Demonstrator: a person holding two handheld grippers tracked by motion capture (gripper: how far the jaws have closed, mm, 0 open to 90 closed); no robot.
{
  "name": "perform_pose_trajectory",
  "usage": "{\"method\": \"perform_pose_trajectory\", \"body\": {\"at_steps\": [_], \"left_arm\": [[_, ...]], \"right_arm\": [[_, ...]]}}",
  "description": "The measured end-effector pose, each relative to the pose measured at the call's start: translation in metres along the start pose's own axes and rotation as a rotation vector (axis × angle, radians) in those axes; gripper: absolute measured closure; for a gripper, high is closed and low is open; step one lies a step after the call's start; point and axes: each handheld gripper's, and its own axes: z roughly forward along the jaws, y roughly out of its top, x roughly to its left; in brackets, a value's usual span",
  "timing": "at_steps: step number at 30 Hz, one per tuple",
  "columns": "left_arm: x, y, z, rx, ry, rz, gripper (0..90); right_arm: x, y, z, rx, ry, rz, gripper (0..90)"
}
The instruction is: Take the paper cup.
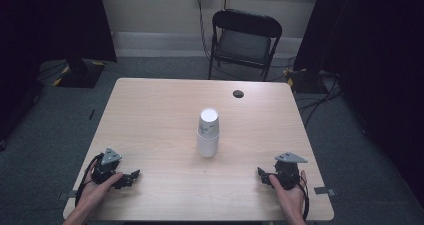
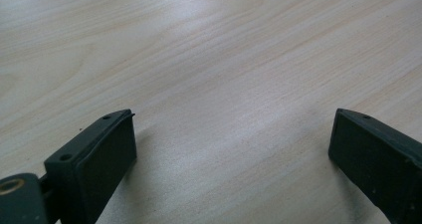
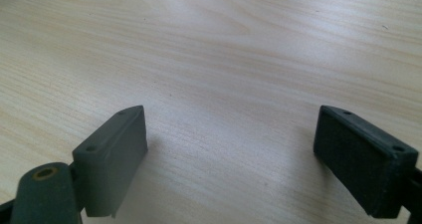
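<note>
Both hand-held grippers, left (image 1: 134, 177) and right (image 1: 261, 174), gape empty near unmarked white cups (image 1: 208, 133).

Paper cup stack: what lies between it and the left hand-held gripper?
Nothing: in the high view only bare table separates the paper cup stack from the left hand-held gripper.

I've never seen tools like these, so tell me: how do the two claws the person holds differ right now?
The left claw lies at the table's near left edge, pointing right; the right claw lies at the near right edge, pointing left. The left claw's grey plate tilts up steeply, while the right claw's lies nearly flat. Both are black, stand open with nothing between the jaws, rest low over the wood, and sit apart from the stacked paper cups midway between them.
</note>
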Motion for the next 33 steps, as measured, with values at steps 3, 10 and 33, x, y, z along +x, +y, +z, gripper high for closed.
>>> {"method": "perform_pose_trajectory", "body": {"at_steps": [3, 10, 33], "left_arm": [[0.000, 0.000, 0.000, 0.004, -0.002, 0.002, 3.2], [-0.001, 0.000, 0.000, 0.004, -0.003, 0.002, 2.5], [-0.001, 0.000, 0.000, 0.005, -0.003, 0.002, 2.0]], "right_arm": [[0.000, 0.000, 0.000, 0.000, -0.001, -0.001, 13.0], [0.001, 0.001, -0.002, -0.008, 0.037, 0.044, 15.2], [0.036, 0.037, -0.023, -0.146, 0.193, -0.099, 25.8]]}}
